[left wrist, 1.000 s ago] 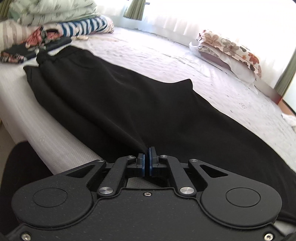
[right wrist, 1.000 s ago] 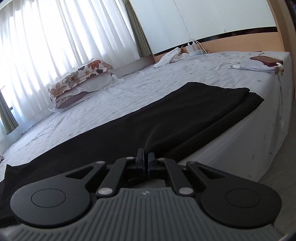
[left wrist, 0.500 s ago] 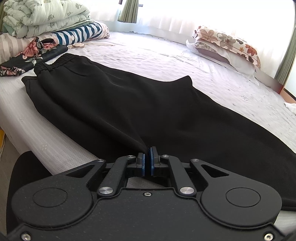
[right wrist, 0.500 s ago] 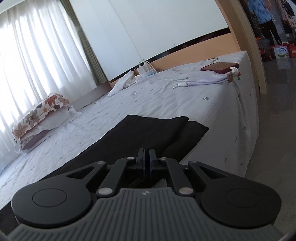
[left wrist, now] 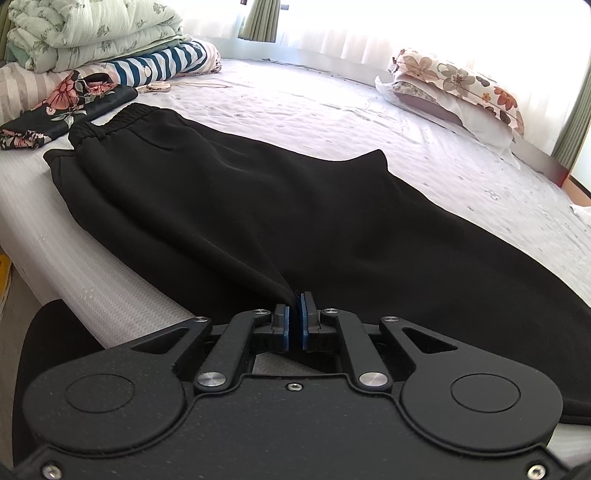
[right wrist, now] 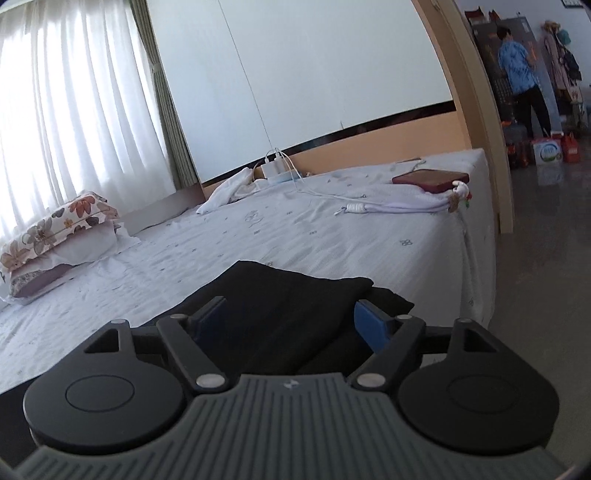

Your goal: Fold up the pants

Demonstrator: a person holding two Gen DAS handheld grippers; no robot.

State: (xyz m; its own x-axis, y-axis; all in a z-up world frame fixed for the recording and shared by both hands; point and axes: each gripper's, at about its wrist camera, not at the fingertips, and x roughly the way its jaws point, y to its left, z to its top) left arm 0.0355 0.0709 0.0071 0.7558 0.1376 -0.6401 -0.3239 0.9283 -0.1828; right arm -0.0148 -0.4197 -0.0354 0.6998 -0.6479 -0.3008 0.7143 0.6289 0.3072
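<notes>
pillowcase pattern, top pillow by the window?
Floral, orange and brown blooms on cream. The top pillow shows best in the left wrist view.

Right tool [right wrist: 291,317] just opened above black pants [right wrist: 288,295].

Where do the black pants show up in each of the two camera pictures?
Left wrist view: the black pants stretch across the middle, waistband at upper left.
Right wrist view: the black pants lie low in the centre, the leg ends near the bed's edge.
Shared landmark: the floral pillow by the curtain.

Floral pillow [left wrist: 458,85], folded quilt [left wrist: 92,29]
</notes>
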